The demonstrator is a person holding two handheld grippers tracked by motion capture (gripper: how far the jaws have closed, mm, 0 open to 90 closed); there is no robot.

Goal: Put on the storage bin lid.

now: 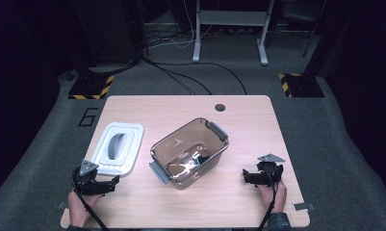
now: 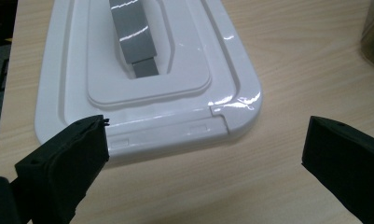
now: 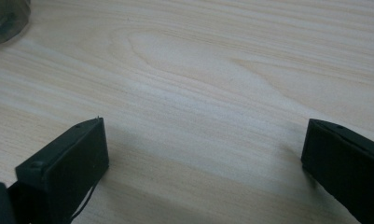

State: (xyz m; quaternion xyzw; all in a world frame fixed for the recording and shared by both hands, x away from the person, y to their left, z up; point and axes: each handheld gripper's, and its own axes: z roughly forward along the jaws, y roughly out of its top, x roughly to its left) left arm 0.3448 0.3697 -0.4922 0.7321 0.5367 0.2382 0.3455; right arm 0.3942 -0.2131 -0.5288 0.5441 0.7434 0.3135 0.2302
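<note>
Jaws wide apart on both grippers, nothing between them. Left gripper hovers low at the near-left of the tabletop, just short of the white lid; in the left gripper view the lid's near short edge sits right ahead of the jaws, w/ the left jaw's tip about level with that edge. Right gripper rests near the right front, pointed at bare wood, well apart from the clear bin.

Lid lies flat, top up, at the left, just beside the bin but not touching. Long axis runs near-to-far, tilted a bit rightward at the far end. Grey handle in the recess follows the same axis. Bin sits mid-tabletop, skewed, long axis from near-left to far-right, grey latches at both short ends; something small and dark inside, can't tell what.

Risks, as I judge: lid edge is thin, glossy and flat on the wood, so the jaws may slide over it or just push it away instead of gripping. A one-corner pinch could let it swing and droop. Lid and bin axes don't match, so it needs turning before seating, else it could catch on a latch or shove the bin.
</note>
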